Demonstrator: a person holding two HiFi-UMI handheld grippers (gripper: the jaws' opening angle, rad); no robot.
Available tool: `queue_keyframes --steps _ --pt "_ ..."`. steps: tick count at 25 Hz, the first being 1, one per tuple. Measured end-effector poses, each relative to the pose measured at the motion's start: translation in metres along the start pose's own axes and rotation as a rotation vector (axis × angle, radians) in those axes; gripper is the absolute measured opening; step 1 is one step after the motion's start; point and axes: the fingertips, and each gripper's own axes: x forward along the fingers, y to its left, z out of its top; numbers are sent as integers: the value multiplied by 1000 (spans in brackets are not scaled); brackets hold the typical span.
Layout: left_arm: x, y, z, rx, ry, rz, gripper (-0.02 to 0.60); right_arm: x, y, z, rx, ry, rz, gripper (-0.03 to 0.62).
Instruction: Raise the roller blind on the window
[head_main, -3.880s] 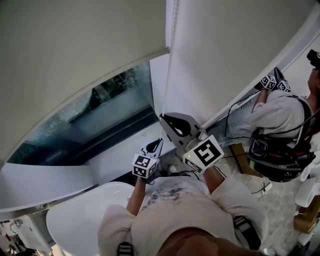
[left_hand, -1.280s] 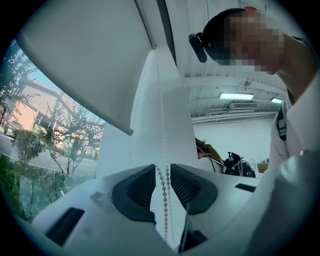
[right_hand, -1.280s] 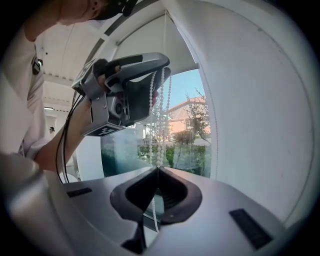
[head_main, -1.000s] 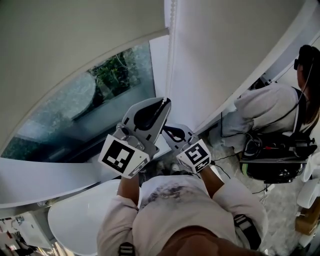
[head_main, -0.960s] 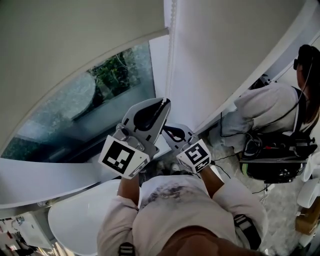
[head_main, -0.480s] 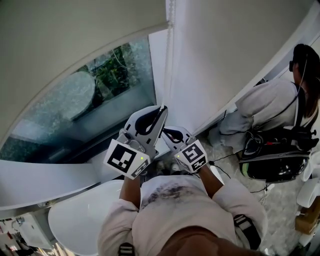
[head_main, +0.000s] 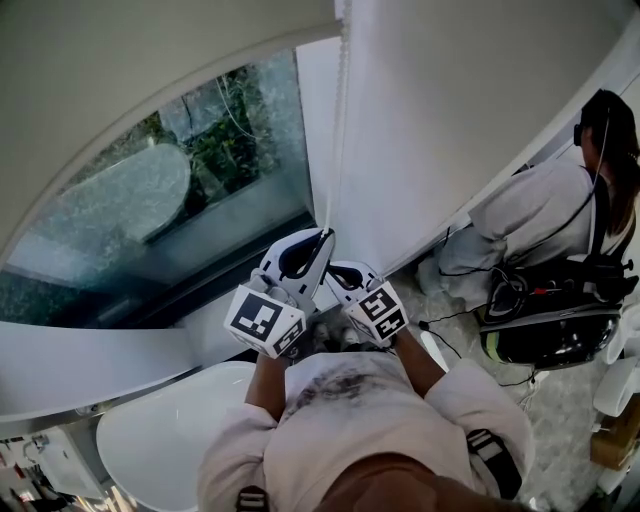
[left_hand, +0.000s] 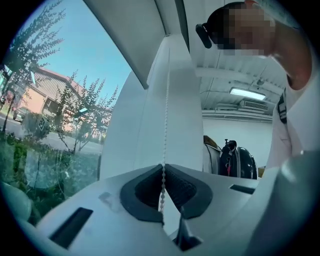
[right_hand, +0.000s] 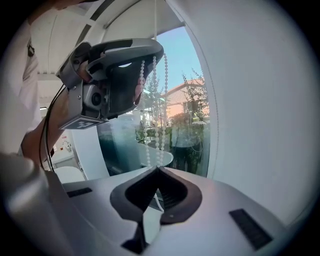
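The pale roller blind (head_main: 140, 70) covers the upper part of the window glass (head_main: 170, 200). Its white bead chain (head_main: 338, 120) hangs along the frame to my two grippers. My left gripper (head_main: 325, 233) is the upper one and is shut on the bead chain (left_hand: 164, 115), which runs between its dark pads (left_hand: 145, 192). Just below and to the right, my right gripper (head_main: 335, 270) is also shut on the chain. In the right gripper view the chain strands (right_hand: 155, 110) drop into that gripper's jaw tips (right_hand: 157, 168), and the left gripper (right_hand: 120, 75) hangs above.
A white bathtub (head_main: 160, 430) lies below the window sill (head_main: 90, 350). Another person (head_main: 550, 210) crouches at the right by a black equipment bag (head_main: 545, 325) and cables. Trees and a building show outside (left_hand: 45, 115).
Both grippers have come down with the chain, the left one most. The blind's bottom edge has gone up and more glass shows.
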Motion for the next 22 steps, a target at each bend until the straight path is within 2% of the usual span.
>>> queue_keyframes --steps 12,22 --pt "3 10 -65 -71 105 25 9 20 -8 -62 42 141 11 61" --pt "1 9 -109 -121 161 41 9 27 -10 -105 73 239 22 61"
